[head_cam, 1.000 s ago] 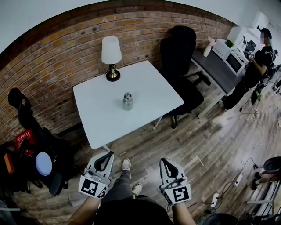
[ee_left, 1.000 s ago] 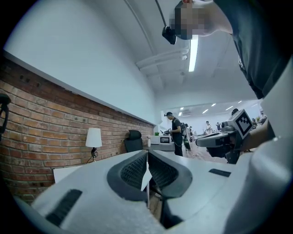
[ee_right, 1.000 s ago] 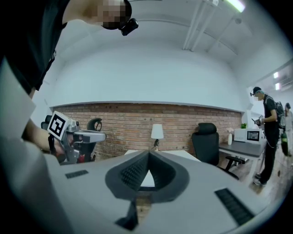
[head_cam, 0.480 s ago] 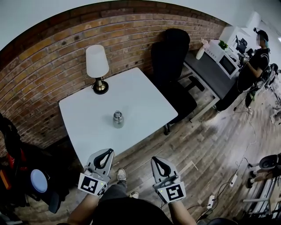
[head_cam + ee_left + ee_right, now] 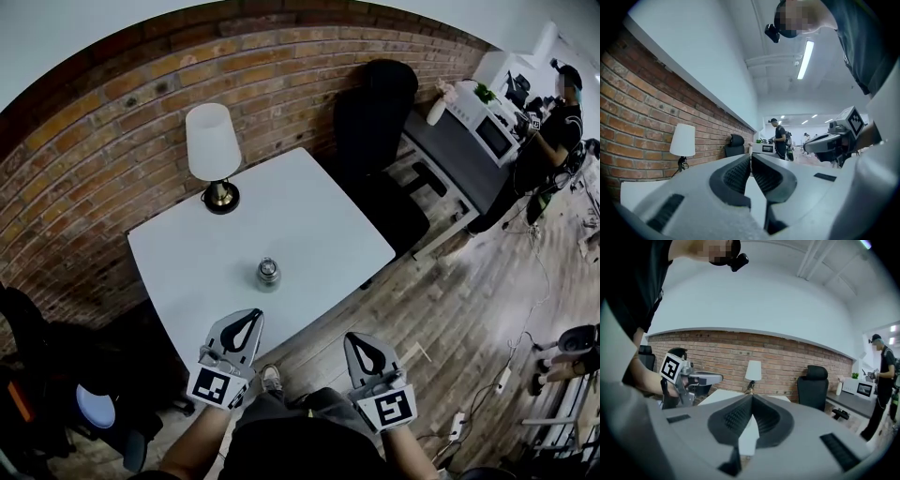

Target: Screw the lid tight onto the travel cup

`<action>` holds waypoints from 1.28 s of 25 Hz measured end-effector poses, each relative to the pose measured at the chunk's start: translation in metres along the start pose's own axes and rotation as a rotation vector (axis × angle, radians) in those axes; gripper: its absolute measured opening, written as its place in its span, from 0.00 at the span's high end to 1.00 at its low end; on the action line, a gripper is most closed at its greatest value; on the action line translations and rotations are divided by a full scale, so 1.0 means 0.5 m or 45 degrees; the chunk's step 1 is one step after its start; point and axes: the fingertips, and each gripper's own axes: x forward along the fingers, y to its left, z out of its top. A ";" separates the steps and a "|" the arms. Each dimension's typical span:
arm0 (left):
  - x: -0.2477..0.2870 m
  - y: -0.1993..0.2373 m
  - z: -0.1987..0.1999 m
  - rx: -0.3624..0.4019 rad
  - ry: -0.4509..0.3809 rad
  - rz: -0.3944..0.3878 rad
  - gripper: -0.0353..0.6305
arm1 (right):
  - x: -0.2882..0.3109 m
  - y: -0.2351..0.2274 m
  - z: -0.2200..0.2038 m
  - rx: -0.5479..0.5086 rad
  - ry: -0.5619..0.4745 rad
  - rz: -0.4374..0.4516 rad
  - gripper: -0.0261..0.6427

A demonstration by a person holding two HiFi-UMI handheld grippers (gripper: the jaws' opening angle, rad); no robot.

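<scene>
The travel cup (image 5: 268,278) is stood upright on the white table (image 5: 309,216), between the table's middle and its near edge. The lid (image 5: 268,265) is seated on top of the cup; how far it is screwed down cannot be told. The left gripper (image 5: 254,314) and the right gripper (image 5: 360,337) are held at the near side of the table, both apart from the cup. The fingers of each gripper are closed tip to tip, and nothing is gripped between them. A lamp (image 5: 211,155) is placed at the table's far edge, by the brick wall (image 5: 112,122).
</scene>
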 end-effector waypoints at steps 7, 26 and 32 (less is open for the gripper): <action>0.037 0.019 -0.036 -0.020 0.057 0.034 0.90 | 0.056 -0.031 -0.021 0.014 0.024 0.052 0.94; 0.091 0.081 -0.084 0.010 0.178 0.330 0.90 | 0.242 -0.092 -0.060 -0.053 -0.030 0.369 0.94; 0.117 0.098 -0.161 -0.088 0.280 0.354 0.90 | 0.309 -0.058 -0.121 -0.039 0.018 0.511 0.94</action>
